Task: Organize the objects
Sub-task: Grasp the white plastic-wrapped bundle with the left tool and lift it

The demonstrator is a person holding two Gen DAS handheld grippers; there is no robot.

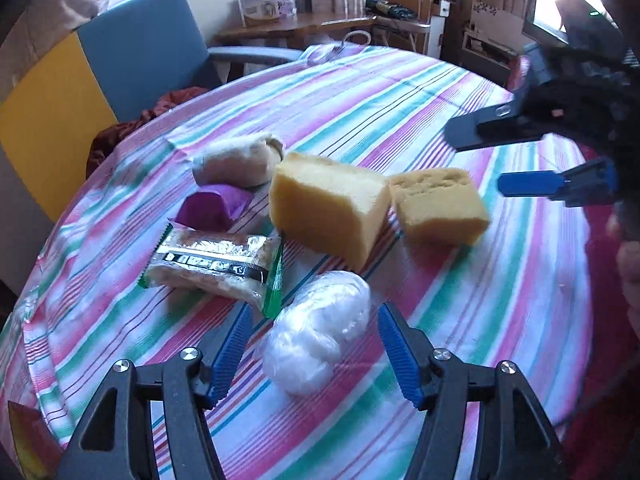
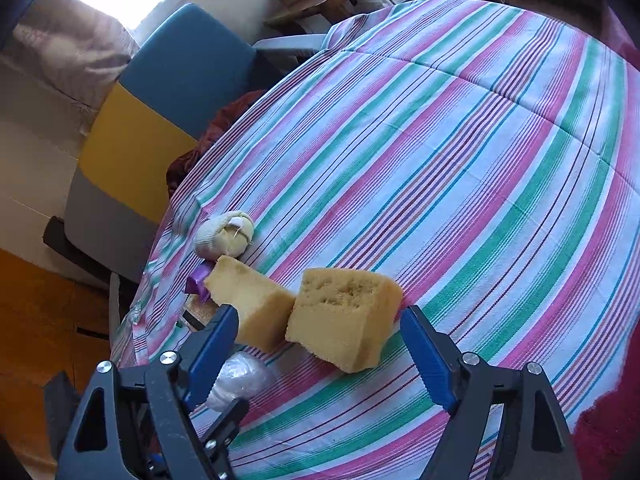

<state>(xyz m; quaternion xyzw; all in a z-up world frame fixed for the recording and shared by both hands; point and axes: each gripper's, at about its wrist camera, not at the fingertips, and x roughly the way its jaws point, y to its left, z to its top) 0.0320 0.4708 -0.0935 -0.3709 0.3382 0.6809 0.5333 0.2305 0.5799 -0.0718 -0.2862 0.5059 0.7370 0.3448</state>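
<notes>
Several items lie grouped on the striped tablecloth (image 1: 460, 92). Two yellow sponges sit side by side: a large one (image 1: 326, 208) and a smaller one (image 1: 440, 206), also in the right wrist view (image 2: 344, 316). A wrapped snack bar (image 1: 216, 266), a purple object (image 1: 214, 208), a beige rolled cloth (image 1: 238, 160) and a clear plastic bundle (image 1: 320, 332) lie around them. My left gripper (image 1: 316, 354) is open, its jaws on either side of the plastic bundle. My right gripper (image 2: 318, 344) is open, its jaws flanking the smaller sponge; it also shows in the left wrist view (image 1: 476, 160).
A blue and yellow chair (image 1: 132, 64) stands beyond the table's far left edge, with dark red cloth (image 1: 120, 132) on it. A wooden desk (image 1: 304, 24) with boxes is behind. The tablecloth stretches far to the right (image 2: 480, 140).
</notes>
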